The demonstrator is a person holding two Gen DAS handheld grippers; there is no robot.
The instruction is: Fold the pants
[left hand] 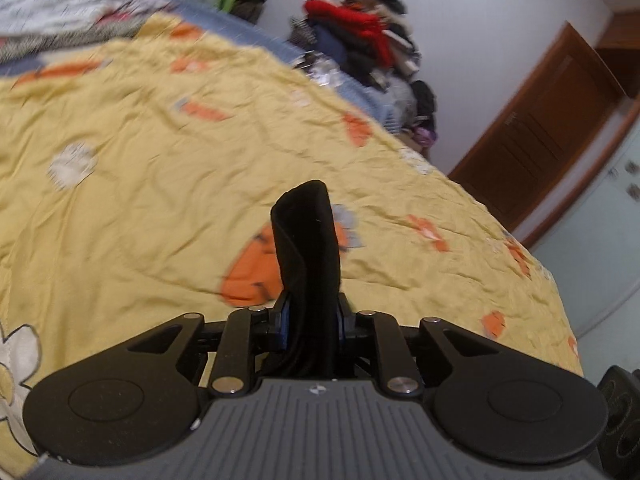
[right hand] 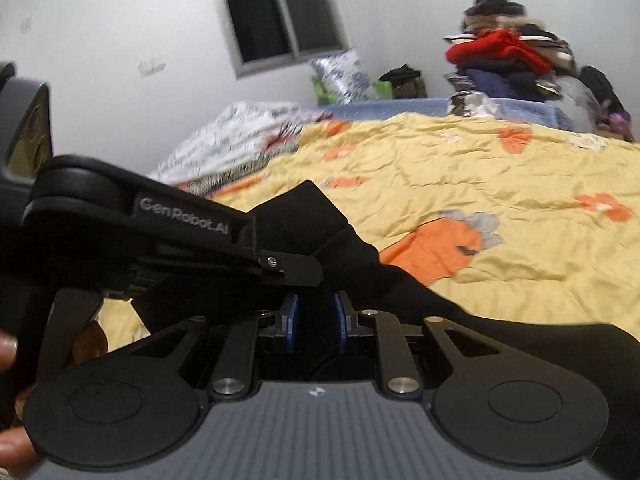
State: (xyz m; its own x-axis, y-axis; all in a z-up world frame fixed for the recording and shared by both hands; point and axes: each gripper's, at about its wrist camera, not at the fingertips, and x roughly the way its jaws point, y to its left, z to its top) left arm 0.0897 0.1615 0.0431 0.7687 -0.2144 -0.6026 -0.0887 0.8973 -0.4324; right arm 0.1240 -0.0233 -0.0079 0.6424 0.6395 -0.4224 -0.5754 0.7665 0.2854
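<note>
The black pants [left hand: 308, 240] stick up as a folded edge from between the pads of my left gripper [left hand: 312, 316], which is shut on them above the yellow bedspread [left hand: 140, 180]. In the right wrist view the black pants [right hand: 360, 264] drape across my right gripper [right hand: 314, 316], whose blue pads [right hand: 290, 318] pinch the cloth between them. The left gripper's body [right hand: 160, 216] lies just above and left of the right one, close to it, also holding the pants. A hand shows at the lower left.
The bed has a yellow quilt with orange flowers [right hand: 480, 184]. A patterned folded blanket [right hand: 232, 140] lies at the head. A clothes pile [right hand: 508, 60] stands beyond the bed. A brown door [left hand: 540, 120] is to the right, a window [right hand: 280, 12] on the far wall.
</note>
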